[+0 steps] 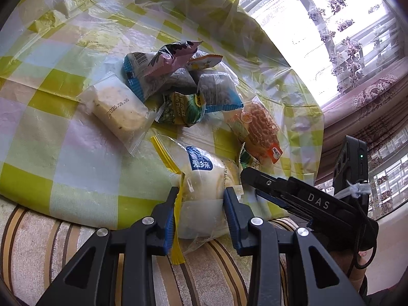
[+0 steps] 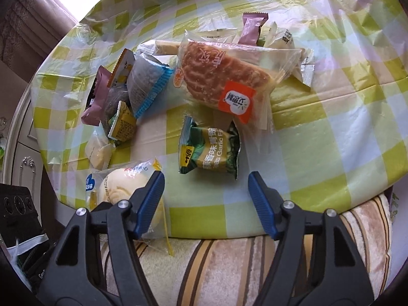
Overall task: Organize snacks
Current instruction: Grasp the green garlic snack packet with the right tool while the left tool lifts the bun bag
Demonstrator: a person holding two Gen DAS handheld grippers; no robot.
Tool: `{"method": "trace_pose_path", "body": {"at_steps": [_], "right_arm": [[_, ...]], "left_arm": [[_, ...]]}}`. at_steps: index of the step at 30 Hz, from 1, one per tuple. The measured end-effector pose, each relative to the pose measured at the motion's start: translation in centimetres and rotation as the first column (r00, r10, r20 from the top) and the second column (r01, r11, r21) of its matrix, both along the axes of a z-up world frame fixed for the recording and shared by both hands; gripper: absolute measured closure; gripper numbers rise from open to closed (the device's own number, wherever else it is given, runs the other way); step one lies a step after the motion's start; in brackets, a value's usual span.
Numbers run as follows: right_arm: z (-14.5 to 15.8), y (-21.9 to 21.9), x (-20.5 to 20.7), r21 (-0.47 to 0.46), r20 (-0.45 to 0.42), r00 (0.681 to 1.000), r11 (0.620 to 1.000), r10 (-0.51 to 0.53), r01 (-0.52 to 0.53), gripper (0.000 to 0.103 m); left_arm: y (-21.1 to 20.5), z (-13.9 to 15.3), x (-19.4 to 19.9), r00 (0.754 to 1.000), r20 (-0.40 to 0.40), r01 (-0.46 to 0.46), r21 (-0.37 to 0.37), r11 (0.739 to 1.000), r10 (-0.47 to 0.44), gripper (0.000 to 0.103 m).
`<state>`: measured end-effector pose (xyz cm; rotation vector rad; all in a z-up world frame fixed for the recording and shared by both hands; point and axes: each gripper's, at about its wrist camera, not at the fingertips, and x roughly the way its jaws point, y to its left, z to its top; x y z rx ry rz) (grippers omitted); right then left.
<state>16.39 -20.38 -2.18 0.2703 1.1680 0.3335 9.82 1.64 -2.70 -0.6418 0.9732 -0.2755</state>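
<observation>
Seen from the left tongs [image 1: 200, 199]. Squeezes a crinkly clear bun bag [image 1: 204, 176] between both ribbed blue pads, right at the tips. Holds a round, soft white bun inside, with a yellow strip hanging down by the left pad. Sits at the near edge of a shiny checked tablecloth [image 1: 63, 140], green and white squares, full of folds. Shows a fuzzy striped cushion [image 1: 51, 242] under the tongs. Further ahead, piles up small packets: a flat pale slab bag [image 1: 119, 109] to the left, a puffy pink packet [image 1: 170, 53], a blue-edged packet [image 1: 221, 91]. Leaves wide bare cloth off to the left. Only here: flowery curtains [image 1: 344, 25] and a bright window far to the right.

Seen from the right tongs [image 2: 206, 181]. Stands open, with nothing between the pads. Points at a puffy green pea packet [image 2: 209, 150] lying just ahead, not touching. Beyond that, shows a bumpy brown cake bag [image 2: 219, 76] with an orange label, tilted up on other packets. Puts the bun bag low beside the left pad, partly behind it. Leaves lots of bare cloth to the right, and the cloth edge close below the tips. Only here: a white cabinet [image 2: 23, 153] far to the left.
</observation>
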Motion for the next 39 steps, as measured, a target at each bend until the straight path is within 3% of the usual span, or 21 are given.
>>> {"method": "trace_pose_path", "body": {"at_steps": [11, 12, 13, 17, 28, 39], "right_arm": [[-0.1, 4.6, 2.6, -0.202, 0.056, 0.998, 0.979, 0.024, -0.013, 0.032], [-0.1, 4.9, 2.7, -0.228, 0.062, 0.998, 0.974, 0.028, -0.014, 0.034], [-0.1, 5.0, 2.6, -0.243, 0.068, 0.997, 0.97, 0.027, -0.01, 0.046], [-0.1, 3.8, 2.1, -0.218, 0.06, 0.998, 0.976, 0.031, -0.017, 0.058], [1.8, -1.1, -1.3, -0.188, 0.103, 0.995, 0.982, 0.018, 0.002, 0.06], [3.2, -6.2, -3.3, -0.169, 0.127, 0.992, 0.985, -0.025, 0.046, 0.059]], "left_arm": [[-0.2, 0.0, 0.1, 1.0, -0.001, 0.006, 0.001, 1.0, -0.006, 0.068], [-0.1, 0.0, 0.1, 1.0, -0.002, 0.008, -0.006, 1.0, -0.008, 0.068], [-0.2, 0.0, 0.2, 1.0, -0.004, 0.014, -0.017, 1.0, -0.014, 0.069], [-0.4, 0.2, 0.1, 1.0, -0.008, 0.023, -0.039, 0.999, -0.023, 0.071], [-1.5, 1.7, 0.1, 1.0, 0.003, 0.027, -0.015, 1.0, -0.026, 0.079], [-4.1, 2.6, 1.1, 0.998, -0.001, 0.058, -0.062, 0.996, -0.059, 0.084]]}}
